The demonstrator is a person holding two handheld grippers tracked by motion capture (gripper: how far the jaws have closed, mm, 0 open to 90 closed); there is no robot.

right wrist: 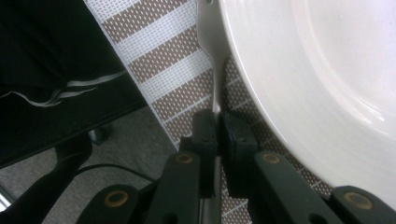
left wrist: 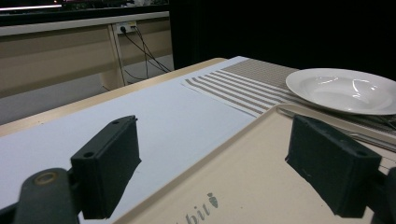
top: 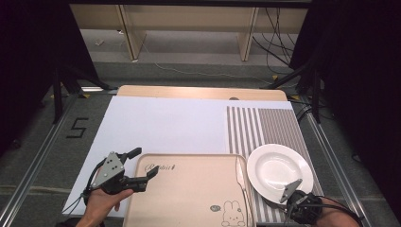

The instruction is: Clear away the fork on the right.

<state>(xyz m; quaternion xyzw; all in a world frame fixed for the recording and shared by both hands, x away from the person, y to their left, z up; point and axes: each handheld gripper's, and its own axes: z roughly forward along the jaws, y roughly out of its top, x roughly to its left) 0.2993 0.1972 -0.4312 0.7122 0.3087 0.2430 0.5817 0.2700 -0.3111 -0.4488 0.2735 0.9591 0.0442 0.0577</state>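
1. Fingers of the right gripper (right wrist: 215, 140) are pinched shut on a thin metal handle, a piece of cutlery (right wrist: 208, 56) that runs up between them; which kind I cannot tell.
2. Cutlery lies on the striped mat (right wrist: 159, 70), tucked right against the rim of the white plate (right wrist: 317, 70), in the narrow strip between plate and mat edge.
3. From the high view the right gripper (top: 297, 198) sits at the near edge of the plate (top: 279, 172), over the near part of the mat (top: 265, 125), with the hand coming in from the bottom right corner.
4. Left gripper (top: 142, 168) has its fingers wide apart with nothing in them.
5. It hovers at the far left corner of the beige tray (top: 189, 194), one finger over the tray's corner, the other over the white sheet (top: 165, 125) beside it.
6. In the left gripper view the two fingers (left wrist: 107, 168) stand well apart, with the tray's (left wrist: 243, 158) edge running between them and the plate (left wrist: 345, 91) beyond on the mat (left wrist: 238, 88).
7. Tray carries a rabbit drawing near its near right corner and lies on the sheet, just beside the mat and near the plate.
8. Sheet and mat cover most of the desk (top: 189, 91), whose wooden far edge shows bare.
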